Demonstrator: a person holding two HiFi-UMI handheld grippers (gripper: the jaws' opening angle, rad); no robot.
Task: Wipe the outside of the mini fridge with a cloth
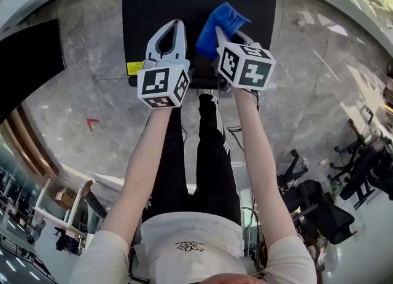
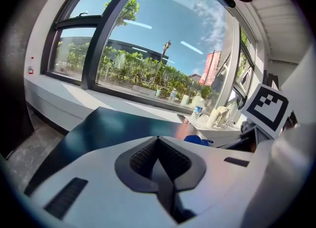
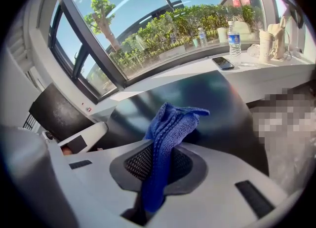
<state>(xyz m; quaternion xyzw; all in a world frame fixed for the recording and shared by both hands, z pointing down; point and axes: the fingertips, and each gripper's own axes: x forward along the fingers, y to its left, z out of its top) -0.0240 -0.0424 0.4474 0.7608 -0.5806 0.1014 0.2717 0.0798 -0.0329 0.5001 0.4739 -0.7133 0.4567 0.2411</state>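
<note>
The mini fridge (image 1: 159, 0) is a black box seen from above, with a glossy dark top (image 2: 113, 126). My left gripper (image 1: 174, 23) hovers over its near left part, jaws shut with nothing between them (image 2: 159, 140). My right gripper (image 1: 220, 31) is beside it on the right, shut on a blue cloth (image 1: 221, 23). The cloth (image 3: 168, 133) stands up out of the jaws and droops over the fridge top (image 3: 217, 108). Whether it touches the surface I cannot tell. The cloth's tip (image 2: 197, 139) also shows in the left gripper view.
A yellow label (image 1: 134, 67) sits on the fridge's near edge. Behind the fridge, a white window sill (image 3: 197, 69) carries bottles (image 3: 235, 37) and a phone (image 3: 223, 62). Another black cabinet (image 1: 31, 61) stands to the left, office chairs (image 1: 319, 203) to the right on the marble floor.
</note>
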